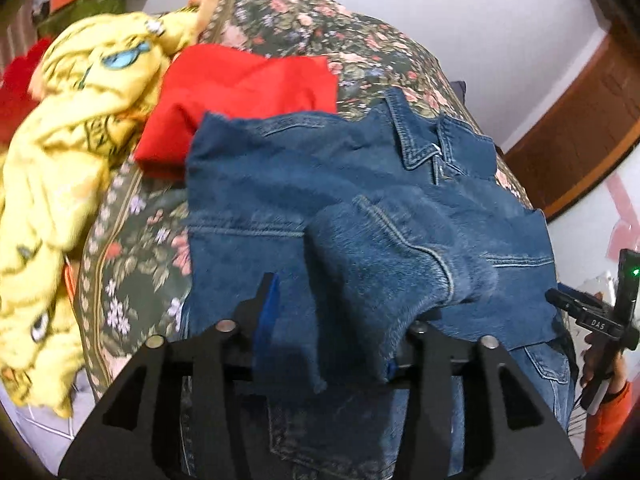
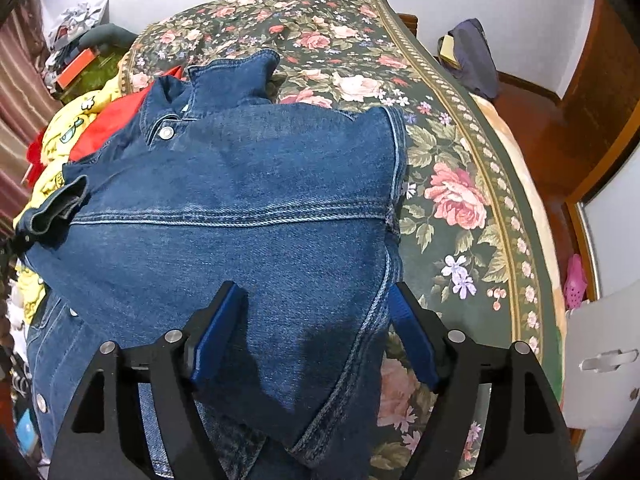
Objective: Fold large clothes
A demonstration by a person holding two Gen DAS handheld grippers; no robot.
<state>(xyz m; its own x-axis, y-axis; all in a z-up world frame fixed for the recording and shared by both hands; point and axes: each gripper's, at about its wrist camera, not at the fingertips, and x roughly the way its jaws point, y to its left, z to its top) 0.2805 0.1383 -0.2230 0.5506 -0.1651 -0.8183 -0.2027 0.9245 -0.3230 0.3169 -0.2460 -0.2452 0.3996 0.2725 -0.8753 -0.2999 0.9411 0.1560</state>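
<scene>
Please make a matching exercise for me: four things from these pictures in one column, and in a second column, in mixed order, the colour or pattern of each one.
Things:
1. denim jacket
2. bedspread
3. folded cloth beside the jacket
4. crumpled garment at the bed's edge

Colours:
A. yellow with cartoon prints
B. dark green with pink roses
C. blue
D. plain red

Pairs: 1-C, 2-B, 3-D, 4-A

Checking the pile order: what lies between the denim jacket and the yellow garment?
The red garment lies between denim jacket and yellow garment, left wrist view.
</scene>
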